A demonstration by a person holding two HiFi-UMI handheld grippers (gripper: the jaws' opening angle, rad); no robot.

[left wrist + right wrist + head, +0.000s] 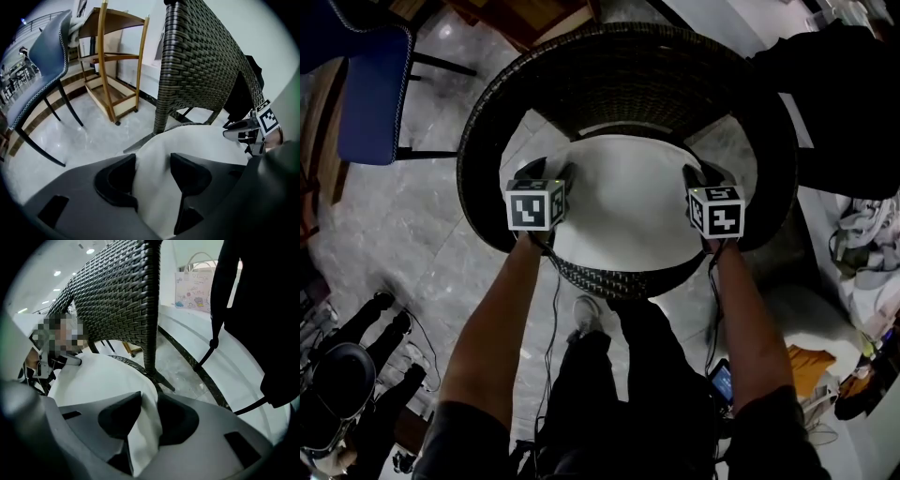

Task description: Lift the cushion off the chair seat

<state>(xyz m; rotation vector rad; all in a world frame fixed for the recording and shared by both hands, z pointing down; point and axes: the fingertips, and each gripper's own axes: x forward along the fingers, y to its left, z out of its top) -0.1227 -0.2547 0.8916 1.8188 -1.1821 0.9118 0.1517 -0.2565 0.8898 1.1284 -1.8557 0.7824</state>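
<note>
A round white cushion lies on the seat of a dark wicker chair. My left gripper grips the cushion's left edge, and my right gripper grips its right edge. In the left gripper view the white cushion is pinched into a fold between the black pads of the left gripper. In the right gripper view the cushion bunches between the pads of the right gripper. Both are shut on the cushion.
The wicker backrest curves round the far side of the seat. A blue chair stands at the left, with a wooden rack behind it. Black bags and loose clutter sit at the right. The person's legs are just before the chair.
</note>
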